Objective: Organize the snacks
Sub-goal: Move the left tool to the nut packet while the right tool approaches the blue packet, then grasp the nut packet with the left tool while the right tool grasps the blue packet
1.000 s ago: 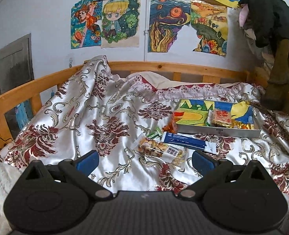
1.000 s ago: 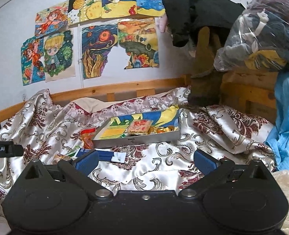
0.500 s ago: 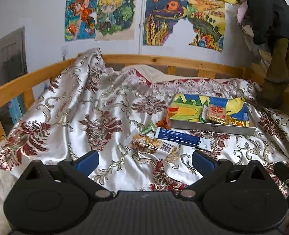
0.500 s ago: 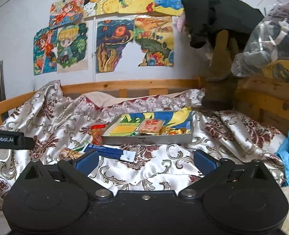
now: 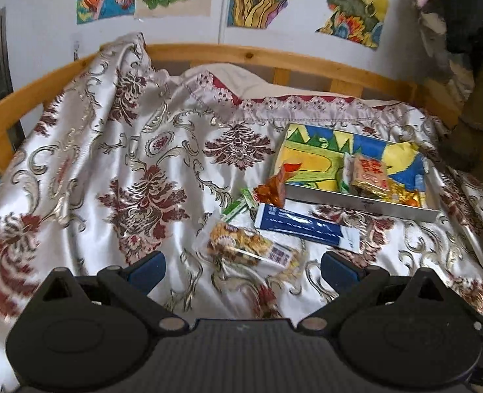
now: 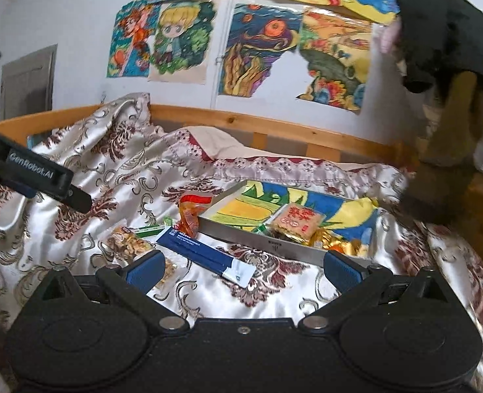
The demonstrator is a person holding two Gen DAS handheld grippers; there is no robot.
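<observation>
we are in the approach step: both tools, left [image 5: 243, 267] and right [image 6: 243, 267], hang with fingers apart and hold nothing. next we must close on the clear nut packet [image 5: 249, 245], lying crinkled on the bed cover [image 5: 117, 170] just before the tray [image 5: 359, 203].

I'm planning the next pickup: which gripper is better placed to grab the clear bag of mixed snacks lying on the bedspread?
Left, probably. The left gripper is open with the clear snack bag lying just ahead between its fingers. The right gripper, also open, faces the blue packet instead.
</observation>
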